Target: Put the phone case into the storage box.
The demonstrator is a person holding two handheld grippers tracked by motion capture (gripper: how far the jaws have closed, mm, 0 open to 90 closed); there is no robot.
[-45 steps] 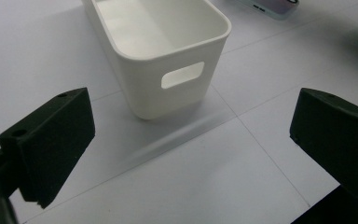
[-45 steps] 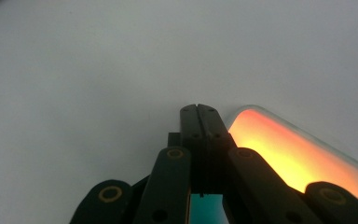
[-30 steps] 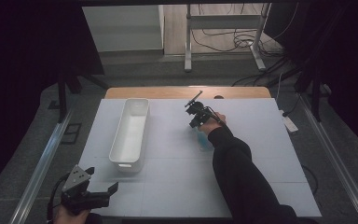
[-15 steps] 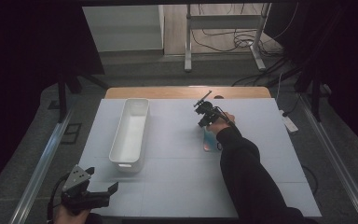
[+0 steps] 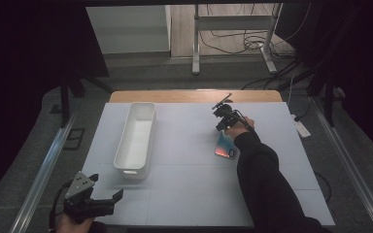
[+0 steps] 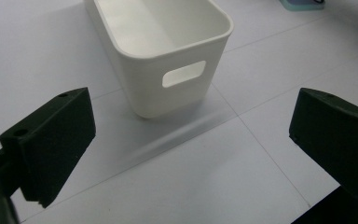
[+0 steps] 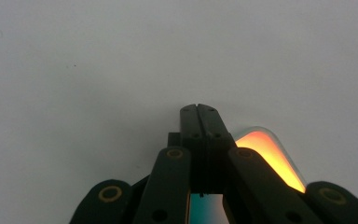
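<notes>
A flat phone-like slab (image 5: 224,145), orange at one end and teal at the other, lies on the white table (image 5: 184,184) right of centre. My right gripper (image 5: 221,125) is over its far end with the jaws pressed together. In the right gripper view the shut gripper (image 7: 199,111) has nothing between its jaws, and the slab's glowing orange corner (image 7: 265,154) lies just under them. My left gripper (image 5: 109,187) rests open at the near left edge. In its own view the open left gripper (image 6: 191,135) faces the handle end of a white bin (image 6: 163,51).
The long white bin (image 5: 137,138) stands left of centre, running away from me, and looks empty. A wooden strip (image 5: 194,95) borders the table's far edge. Metal rails (image 5: 43,170) run along both sides, and cables lie on the floor beyond.
My right hand and its gripper have moved to the right across the table. The orange and teal slab has shifted right along with them. The left gripper has stayed put.
</notes>
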